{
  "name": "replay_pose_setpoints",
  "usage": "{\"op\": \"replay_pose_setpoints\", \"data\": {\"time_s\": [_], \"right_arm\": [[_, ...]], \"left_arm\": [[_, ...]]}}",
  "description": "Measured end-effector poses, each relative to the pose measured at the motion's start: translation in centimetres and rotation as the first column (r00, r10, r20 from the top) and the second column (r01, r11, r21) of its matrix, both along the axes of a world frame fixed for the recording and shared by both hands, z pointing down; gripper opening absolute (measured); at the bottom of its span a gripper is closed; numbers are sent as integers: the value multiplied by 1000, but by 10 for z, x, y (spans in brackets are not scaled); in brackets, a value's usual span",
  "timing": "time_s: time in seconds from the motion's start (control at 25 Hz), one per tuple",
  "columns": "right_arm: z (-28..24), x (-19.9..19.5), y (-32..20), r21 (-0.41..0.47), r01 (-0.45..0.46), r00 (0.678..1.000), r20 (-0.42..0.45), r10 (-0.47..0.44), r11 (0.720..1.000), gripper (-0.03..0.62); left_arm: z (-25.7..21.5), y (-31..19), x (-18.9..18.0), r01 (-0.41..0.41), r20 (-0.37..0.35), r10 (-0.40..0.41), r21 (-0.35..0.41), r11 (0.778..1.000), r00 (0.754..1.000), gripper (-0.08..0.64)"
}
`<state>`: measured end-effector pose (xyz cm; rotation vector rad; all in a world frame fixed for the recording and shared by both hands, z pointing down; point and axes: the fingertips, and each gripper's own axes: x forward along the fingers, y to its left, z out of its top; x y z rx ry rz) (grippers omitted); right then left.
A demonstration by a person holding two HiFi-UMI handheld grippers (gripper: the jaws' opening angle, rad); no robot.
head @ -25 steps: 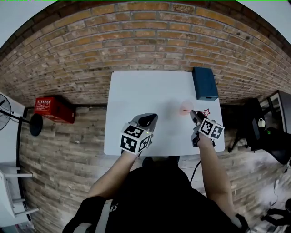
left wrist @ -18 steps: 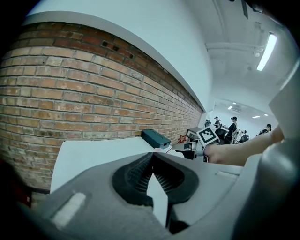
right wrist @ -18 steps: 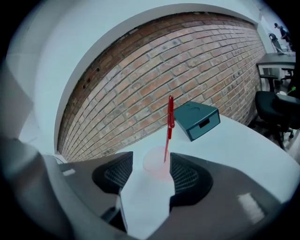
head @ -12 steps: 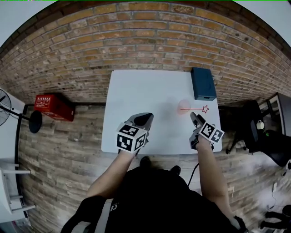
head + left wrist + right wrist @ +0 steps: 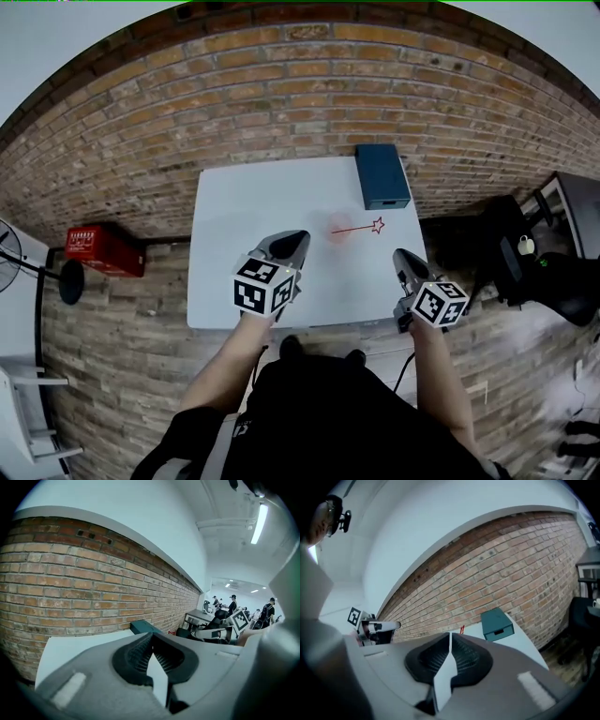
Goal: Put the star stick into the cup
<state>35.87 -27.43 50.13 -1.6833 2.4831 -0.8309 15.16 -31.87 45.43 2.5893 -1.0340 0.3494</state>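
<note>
Star stick (image 5: 361, 227): a thin, straight red rod with a small red star at one end; the star looks like an outline rather than a solid shape.
Where the stick is: on the far right part of the white table (image 5: 244, 272), with its plain end inside the outline of the cup and its star end pointing right, past the rim. In the right gripper view only a bit of red shows above the jaw tips.
Cup (image 5: 336, 228): pale pink and see-through, standing just in front of the box.
Box (image 5: 382, 175): dark teal, at the table's far right corner against the brick wall (image 5: 281, 94).
Left gripper (image 5: 151, 638): fingers closed, ribbed pads meeting at the tips with nothing between them; it hangs over the near middle of the table, well apart from the cup.
Right gripper (image 5: 450, 638): jaws have just been closing and now meet, holding nothing; it is at the table's near right edge, clear of the stick.
Floor: a red crate (image 5: 103, 249) sits left of the table.
</note>
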Motion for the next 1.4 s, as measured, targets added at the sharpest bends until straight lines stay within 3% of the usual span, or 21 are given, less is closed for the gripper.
{"op": "replay_pose_setpoints", "data": {"time_s": [0.24, 0.6, 0.8, 1.04, 1.2, 1.28, 1.4], "right_arm": [[-37, 10, 13, 103, 101, 985, -152, -85, 990, 1], [-80, 30, 19, 181, 81, 982, -180, -48, 980, 0], [-108, 35, 15, 236, 93, 963, -267, -27, 967, 0], [-163, 24, 30, 405, 21, 982, -177, 57, 914, -1], [-177, 30, 44, 475, -31, 976, -175, 129, 879, -2], [-172, 35, 44, 474, -52, 973, -172, 151, 879, -2], [-163, 38, 37, 460, -57, 977, -157, 145, 886, -2]], "left_arm": [[-17, 3, 26, -13, 18, 12, 44, 999, 1000, 6], [-46, -12, 28, -23, 47, 17, 119, 993, 999, 6], [-73, -17, 28, -51, 58, 40, 192, 980, 997, 6], [-84, -9, 9, 11, 19, -15, 220, 975, 1000, 6], [-84, -7, -4, 74, 26, -84, 271, 960, 996, 6], [-78, -14, -14, 120, 22, -131, 271, 955, 991, 6], [-63, -25, -25, 169, -15, -169, 213, 962, 985, 6]]}}
